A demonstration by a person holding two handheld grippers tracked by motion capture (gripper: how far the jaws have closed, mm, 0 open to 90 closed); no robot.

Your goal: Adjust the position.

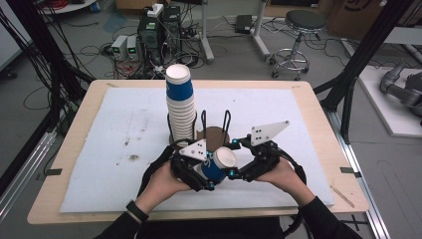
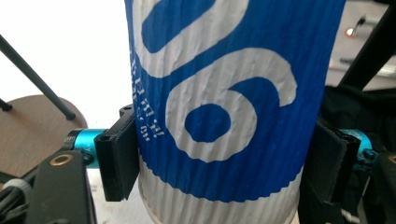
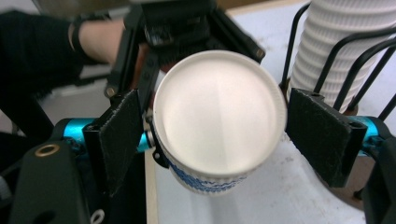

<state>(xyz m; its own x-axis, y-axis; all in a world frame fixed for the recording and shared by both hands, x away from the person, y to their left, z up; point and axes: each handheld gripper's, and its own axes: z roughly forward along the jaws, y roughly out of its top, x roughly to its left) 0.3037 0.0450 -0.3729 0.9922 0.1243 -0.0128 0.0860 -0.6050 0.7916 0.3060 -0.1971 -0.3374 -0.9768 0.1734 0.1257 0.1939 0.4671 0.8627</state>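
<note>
- Between the pads of the left gripper, a blue-and-white paper cup is pinched across its ribbed wall; both pads press on the cup sides in the left gripper view.
- In the right gripper view, the right gripper stands with jaws spread on either side of the cup's white closed bottom. Small gaps show at both pads, so the right gripper is judged not to grip.
- The cup lies tilted, its long axis running roughly from the left gripper toward the right one, with the bottom end facing the right gripper. The left hand carries the load; the right hand is just beside it.
- In the high view, the cup sits over the white mat at the near edge of the table, just in front of the wire rack and its brown base.
- A tall stack of cups stands upright in the rack, left of the empty slot. The coming move is judged to turn on lining the cup axis up with the rack.
- The high view gives the rack, stack and both hands together; the left gripper view gives the pad contact; the right gripper view gives the clearance around the cup bottom.
</note>
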